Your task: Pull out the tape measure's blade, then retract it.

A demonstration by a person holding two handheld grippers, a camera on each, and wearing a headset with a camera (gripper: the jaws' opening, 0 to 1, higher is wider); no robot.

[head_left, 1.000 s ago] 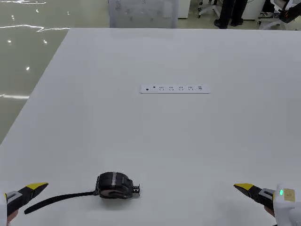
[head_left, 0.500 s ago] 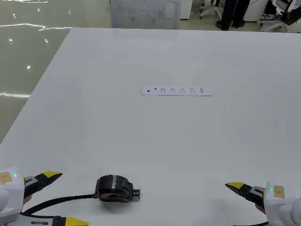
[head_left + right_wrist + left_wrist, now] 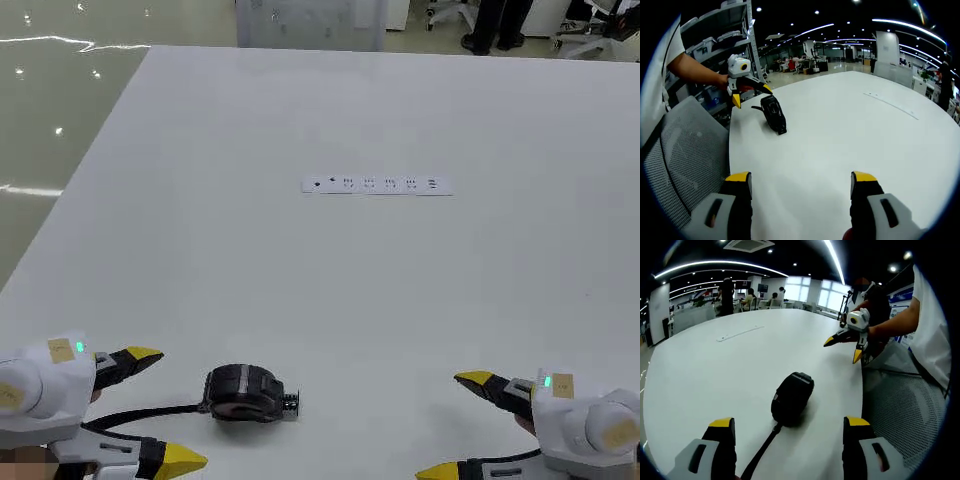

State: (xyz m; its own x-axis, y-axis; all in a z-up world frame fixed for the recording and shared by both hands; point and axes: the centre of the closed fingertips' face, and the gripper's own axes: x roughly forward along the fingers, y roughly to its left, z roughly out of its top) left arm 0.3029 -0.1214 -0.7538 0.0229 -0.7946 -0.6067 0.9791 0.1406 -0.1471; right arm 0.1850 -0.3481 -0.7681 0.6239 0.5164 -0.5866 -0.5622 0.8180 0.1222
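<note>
Tape measure (image 3: pixel 243 394) lies near, at 12 o'clock of the spread left claw (image 3: pixel 180 407), long axis in line. Right claw (image 3: pixel 440 425), also spread, stands well apart at the tape's 3 o'clock

Left gripper (image 3: pixel 165 407) and right gripper (image 3: pixel 450 424): white rounded housings, black jaws tipped yellow, each with a green lamp (image 3: pixel 79 347) and a tan square sticker (image 3: pixel 60 350). The person wears a white short sleeve (image 3: pixel 932 315).
</note>
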